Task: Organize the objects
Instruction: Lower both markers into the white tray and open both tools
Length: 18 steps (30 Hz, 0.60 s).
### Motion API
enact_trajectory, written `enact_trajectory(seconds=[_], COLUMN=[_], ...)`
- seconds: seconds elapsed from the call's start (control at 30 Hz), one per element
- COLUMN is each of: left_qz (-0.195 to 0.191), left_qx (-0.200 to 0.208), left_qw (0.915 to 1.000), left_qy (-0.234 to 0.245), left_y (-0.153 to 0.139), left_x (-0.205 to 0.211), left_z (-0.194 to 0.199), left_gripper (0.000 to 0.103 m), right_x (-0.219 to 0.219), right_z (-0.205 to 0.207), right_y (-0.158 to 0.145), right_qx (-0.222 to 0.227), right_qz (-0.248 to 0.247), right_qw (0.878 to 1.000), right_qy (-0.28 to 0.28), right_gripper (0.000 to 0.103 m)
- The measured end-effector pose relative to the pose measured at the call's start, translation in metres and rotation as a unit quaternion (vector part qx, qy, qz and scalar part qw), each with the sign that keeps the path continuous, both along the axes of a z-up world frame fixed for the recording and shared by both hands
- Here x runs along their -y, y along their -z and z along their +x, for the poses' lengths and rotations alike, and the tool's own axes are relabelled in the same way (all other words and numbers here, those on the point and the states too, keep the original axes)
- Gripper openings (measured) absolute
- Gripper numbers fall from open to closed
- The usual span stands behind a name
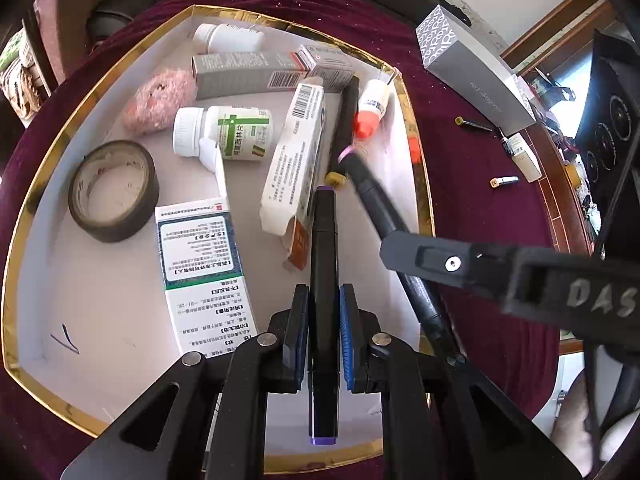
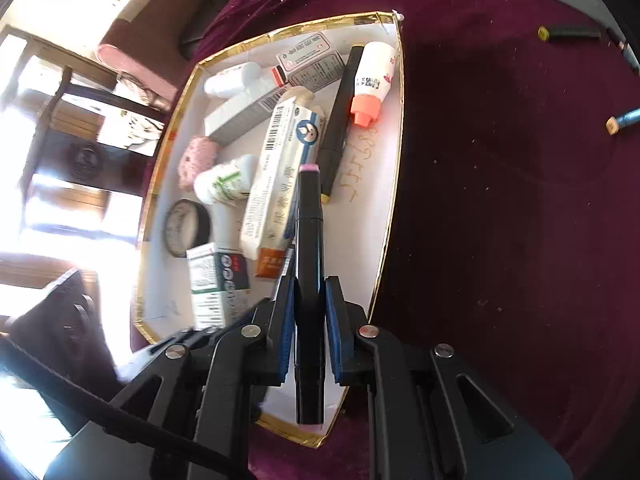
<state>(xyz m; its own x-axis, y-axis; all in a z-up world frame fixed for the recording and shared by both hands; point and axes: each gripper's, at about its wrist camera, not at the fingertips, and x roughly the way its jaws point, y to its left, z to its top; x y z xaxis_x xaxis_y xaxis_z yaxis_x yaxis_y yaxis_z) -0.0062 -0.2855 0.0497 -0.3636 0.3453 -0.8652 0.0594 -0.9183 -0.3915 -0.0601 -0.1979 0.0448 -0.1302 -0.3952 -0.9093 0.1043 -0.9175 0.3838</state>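
My left gripper (image 1: 324, 300) is shut on a black marker with purple ends (image 1: 324, 248), held over the white gold-rimmed tray (image 1: 80, 280). My right gripper (image 2: 310, 292) is shut on a black marker with pink ends (image 2: 309, 240), also over the tray (image 2: 360, 240). That marker (image 1: 384, 208) and the right gripper's body show at the right of the left wrist view. In the tray lie a black marker with a yellow end (image 1: 345, 120), a white glue bottle with an orange cap (image 1: 370, 108), medicine boxes (image 1: 294, 160), pill bottles (image 1: 224, 132), a black tape roll (image 1: 114, 190) and a pink puff (image 1: 158, 98).
The tray sits on a maroon cloth (image 2: 500, 200). A grey box (image 1: 472, 76) stands beyond the tray. Loose markers lie on the cloth at the right (image 2: 570, 32) (image 2: 626, 120). Wooden furniture and bright windows (image 2: 60, 200) are at the left of the right wrist view.
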Motion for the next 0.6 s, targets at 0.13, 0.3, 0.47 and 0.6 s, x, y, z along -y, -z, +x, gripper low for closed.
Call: enact_trajectory(seconds=[0.13, 0.3, 0.47, 0.6], left_qz=[0.005, 0.003, -0.001, -0.001], left_qx=[0.001, 0.008, 0.01, 0.003], left_qw=[1.0, 1.0, 0.9999, 0.9999], left_qy=[0.0, -0.005, -0.011, -0.012], left_y=[-0.001, -0.004, -0.015, -0.026], left_x=[0.007, 0.011, 0.018, 0.022], left_z=[0.001, 0.007, 0.01, 0.016], left_gripper=[0.011, 0.011, 0.014, 0.022], right_x=[0.008, 0.017, 0.02, 0.02], right_z=[0.002, 0.006, 0.007, 0.006], right_y=[0.005, 0.01, 0.016, 0.012], right_qx=[-0.003, -0.003, 0.0, -0.009], right_qz=[0.029, 0.058, 0.076, 0.08], right_qw=[1.0, 0.998, 0.997, 0.997], right_qy=[-0.007, -0.014, -0.014, -0.014], right_gripper=[0.013, 0.013, 0.013, 0.013])
